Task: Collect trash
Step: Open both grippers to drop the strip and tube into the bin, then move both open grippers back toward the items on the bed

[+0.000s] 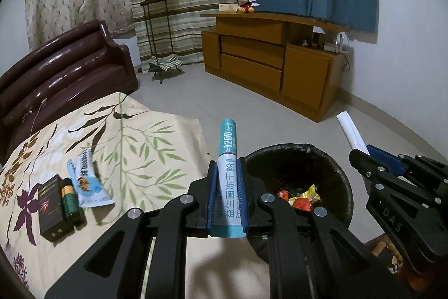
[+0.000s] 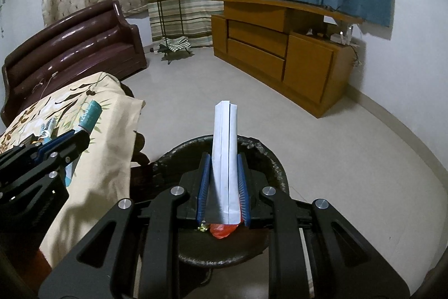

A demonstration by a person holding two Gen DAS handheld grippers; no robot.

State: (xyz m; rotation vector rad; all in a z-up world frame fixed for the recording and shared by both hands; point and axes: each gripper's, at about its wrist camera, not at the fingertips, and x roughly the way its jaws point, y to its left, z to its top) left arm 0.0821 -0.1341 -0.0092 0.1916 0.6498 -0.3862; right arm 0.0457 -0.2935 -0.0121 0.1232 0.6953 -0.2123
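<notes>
L gripper (image 1: 227, 187) clamped on teal/white probiotic sachet (image 1: 229, 159), just left of black trash bin (image 1: 343, 181). R gripper (image 2: 223, 187) clamped on white sachet (image 2: 225, 147), directly over bin w/ wrappers (image 1: 303, 198) inside. Toothpaste tube (image 1: 88, 181), black box (image 1: 51, 203), green bottle (image 1: 70, 198) on floral tablecloth (image 1: 134, 147).
</notes>
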